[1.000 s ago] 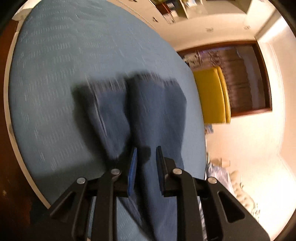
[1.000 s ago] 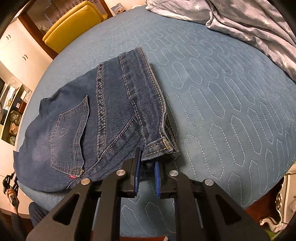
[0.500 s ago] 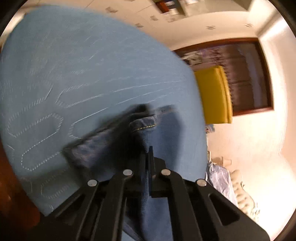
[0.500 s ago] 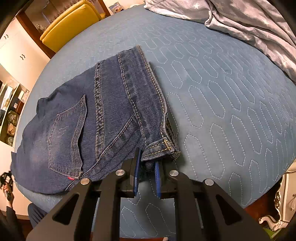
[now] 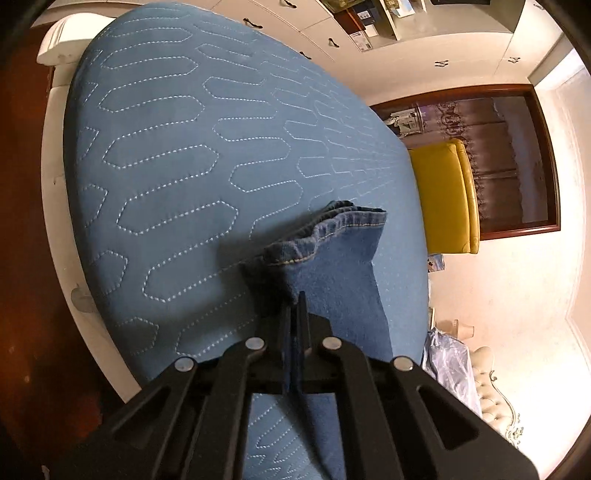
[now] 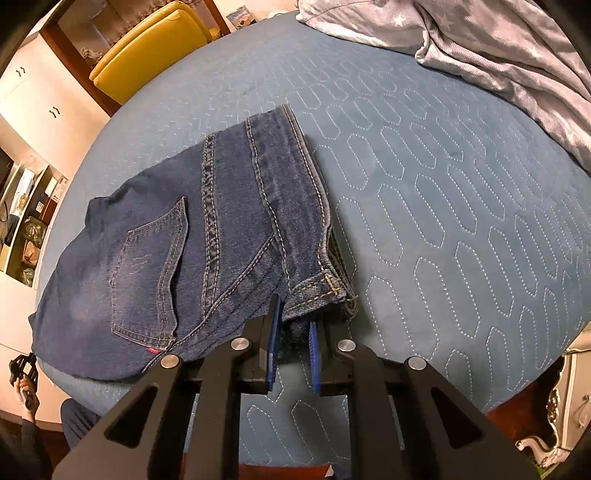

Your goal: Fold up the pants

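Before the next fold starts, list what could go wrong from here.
The left gripper pinches only a thin bit of denim behind the leg hem; it may slip out. The right gripper clamps the waistband corner near the bed's edge; the jeans could drag off.

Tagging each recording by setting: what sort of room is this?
Most likely a bedroom: a bed with a quilted blue cover, a rumpled star-print blanket, and cupboards along the wall.

L gripper clamped tight; R gripper pinched, apparently angled steeply down.
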`<action>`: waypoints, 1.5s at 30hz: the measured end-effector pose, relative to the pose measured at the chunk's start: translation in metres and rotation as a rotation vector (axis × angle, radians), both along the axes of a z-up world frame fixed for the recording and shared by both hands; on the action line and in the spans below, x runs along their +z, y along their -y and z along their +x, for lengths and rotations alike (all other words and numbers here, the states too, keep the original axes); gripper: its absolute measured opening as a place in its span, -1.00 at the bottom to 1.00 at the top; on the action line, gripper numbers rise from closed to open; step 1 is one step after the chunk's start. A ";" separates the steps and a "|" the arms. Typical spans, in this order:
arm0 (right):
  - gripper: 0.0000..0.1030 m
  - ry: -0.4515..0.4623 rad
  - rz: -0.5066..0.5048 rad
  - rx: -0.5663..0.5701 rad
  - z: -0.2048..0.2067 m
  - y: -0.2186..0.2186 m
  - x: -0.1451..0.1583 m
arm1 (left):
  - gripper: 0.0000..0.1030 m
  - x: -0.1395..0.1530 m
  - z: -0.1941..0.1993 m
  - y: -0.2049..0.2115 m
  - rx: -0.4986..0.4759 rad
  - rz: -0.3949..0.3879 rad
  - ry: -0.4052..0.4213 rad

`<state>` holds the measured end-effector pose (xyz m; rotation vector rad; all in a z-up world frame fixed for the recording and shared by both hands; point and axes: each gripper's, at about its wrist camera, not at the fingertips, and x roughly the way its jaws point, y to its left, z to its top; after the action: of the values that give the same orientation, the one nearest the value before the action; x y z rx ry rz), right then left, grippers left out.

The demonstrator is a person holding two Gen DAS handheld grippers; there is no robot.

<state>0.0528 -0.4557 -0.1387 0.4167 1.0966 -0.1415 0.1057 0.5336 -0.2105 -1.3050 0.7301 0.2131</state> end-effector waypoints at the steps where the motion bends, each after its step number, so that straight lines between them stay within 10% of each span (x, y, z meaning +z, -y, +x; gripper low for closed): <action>1: -0.79 0.000 -0.001 0.000 0.000 0.000 0.001 | -0.82 -0.001 -0.003 -0.002 0.014 -0.019 -0.001; 5: -0.79 -0.007 -0.008 0.000 -0.001 0.000 0.001 | -0.02 0.004 -0.014 0.001 0.039 0.032 -0.025; 10: -0.79 -0.026 -0.021 -0.003 0.005 -0.004 -0.004 | -0.04 0.000 -0.002 0.003 -0.022 0.004 0.005; 17: -0.82 -0.028 -0.022 -0.007 0.004 -0.002 -0.003 | -0.83 0.003 0.023 -0.003 -0.097 0.002 0.037; 25: -0.82 -0.050 -0.099 -0.010 0.008 -0.014 -0.010 | -0.84 0.003 0.033 -0.004 -0.107 0.072 -0.032; 30: -0.66 -0.029 -0.100 0.019 0.003 -0.013 -0.005 | -0.43 0.020 0.016 -0.006 -0.049 0.154 -0.059; 34: 0.15 0.007 -0.183 -0.030 -0.020 -0.007 0.024 | -0.05 0.062 0.001 0.011 -0.054 0.369 -0.035; 39: 0.16 0.094 -0.375 0.112 -0.016 -0.041 0.077 | 0.07 0.097 0.018 0.068 -0.205 0.607 -0.011; 45: 0.46 0.257 -0.158 0.548 0.098 -0.144 0.082 | 0.17 0.107 0.075 0.183 -0.474 0.821 0.073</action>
<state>0.1508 -0.3113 -0.0566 -0.0182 0.9031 0.3013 0.1807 0.3506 -0.1032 -0.3425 0.7534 0.0619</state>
